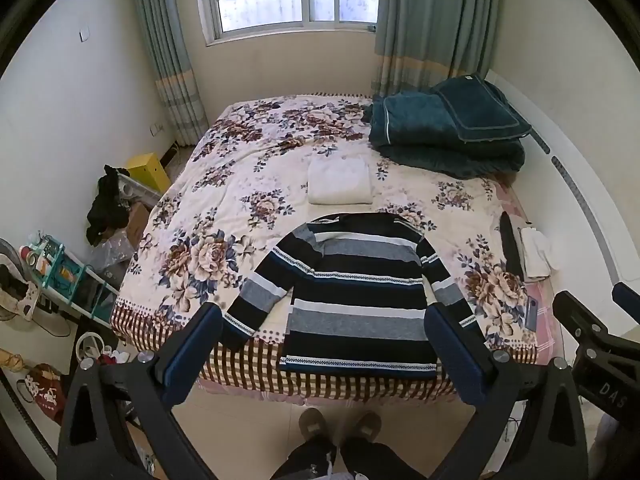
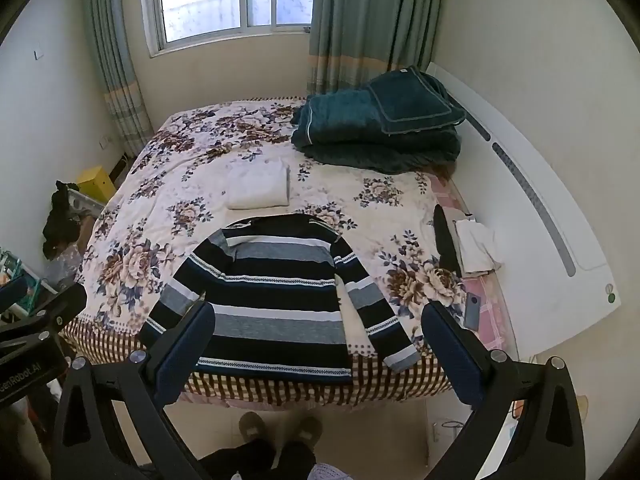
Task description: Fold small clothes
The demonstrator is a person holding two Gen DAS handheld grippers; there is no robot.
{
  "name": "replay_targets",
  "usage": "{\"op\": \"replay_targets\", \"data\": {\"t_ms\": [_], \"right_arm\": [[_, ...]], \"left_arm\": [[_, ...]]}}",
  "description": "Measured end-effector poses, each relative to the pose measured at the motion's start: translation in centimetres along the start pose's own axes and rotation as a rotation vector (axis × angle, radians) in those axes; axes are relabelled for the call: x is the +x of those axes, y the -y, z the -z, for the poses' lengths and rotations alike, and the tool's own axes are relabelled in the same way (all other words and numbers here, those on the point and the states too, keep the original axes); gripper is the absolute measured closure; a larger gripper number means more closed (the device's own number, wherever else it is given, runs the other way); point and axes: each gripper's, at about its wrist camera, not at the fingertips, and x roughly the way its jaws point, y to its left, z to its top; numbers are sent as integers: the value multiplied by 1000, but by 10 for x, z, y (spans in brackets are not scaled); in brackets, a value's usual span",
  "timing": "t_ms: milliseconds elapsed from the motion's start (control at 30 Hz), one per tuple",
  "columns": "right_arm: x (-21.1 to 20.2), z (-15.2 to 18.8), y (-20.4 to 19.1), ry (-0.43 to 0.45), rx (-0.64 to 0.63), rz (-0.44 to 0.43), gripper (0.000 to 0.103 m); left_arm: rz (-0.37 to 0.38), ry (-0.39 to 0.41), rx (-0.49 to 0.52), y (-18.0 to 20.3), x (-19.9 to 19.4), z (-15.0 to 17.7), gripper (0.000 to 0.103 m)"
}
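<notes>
A striped sweater (image 1: 360,288) in black, grey, white and blue lies flat on the near end of the floral bed (image 1: 224,184), both sleeves spread out; it shows too in the right wrist view as the sweater (image 2: 276,296). Beyond it rests a folded white garment (image 1: 340,180), the same white garment (image 2: 260,186). My left gripper (image 1: 324,344) hangs open above the sweater's hem, holding nothing. My right gripper (image 2: 318,340) is likewise open and apart from the cloth. Each gripper's body shows at the edge of the other's view.
A folded teal quilt and pillow (image 1: 448,128) fill the bed's far right corner. Black and white clothes (image 1: 524,252) and a phone (image 1: 534,314) lie along the bed's right edge. A cluttered shelf (image 1: 60,272) stands left. The person's slippers (image 1: 340,426) are on the floor by the bed.
</notes>
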Motion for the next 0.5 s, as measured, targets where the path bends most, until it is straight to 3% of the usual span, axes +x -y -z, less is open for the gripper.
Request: {"op": "replay_targets", "data": {"t_ms": [500], "right_arm": [[-16,-12,7,17,-2,-15,0]], "left_arm": [[8,26,-4,7,-19,-18,0]]}}
